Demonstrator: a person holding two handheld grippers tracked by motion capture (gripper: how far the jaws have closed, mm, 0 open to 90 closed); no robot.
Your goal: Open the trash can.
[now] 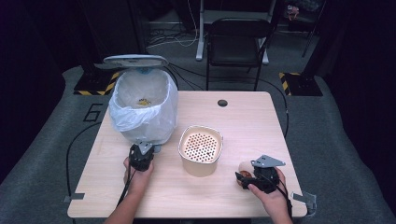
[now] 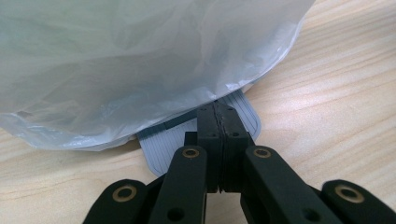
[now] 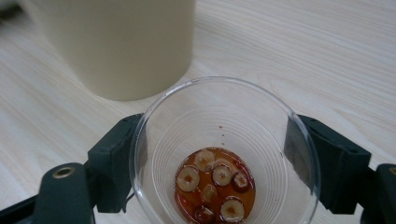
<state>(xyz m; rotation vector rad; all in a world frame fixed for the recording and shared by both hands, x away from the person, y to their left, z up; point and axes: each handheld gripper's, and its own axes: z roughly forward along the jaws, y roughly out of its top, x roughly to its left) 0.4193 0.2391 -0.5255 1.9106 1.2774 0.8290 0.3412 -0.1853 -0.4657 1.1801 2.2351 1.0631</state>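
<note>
Cup with sliced fruit in amber liquid

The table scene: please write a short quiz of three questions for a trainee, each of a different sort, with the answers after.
1. True or false: the left gripper is shut, its jaws over the grey pedal at the foot of the bin.
2. What does the right gripper hold? A) a clear cup with reddish liquid and round slices; B) a metal spoon; C) a folded cloth.
3. Fill in: the cream container between the two grippers has a top insert full of small ____.

Key: 1 true; 2 A; 3 holes.
</note>
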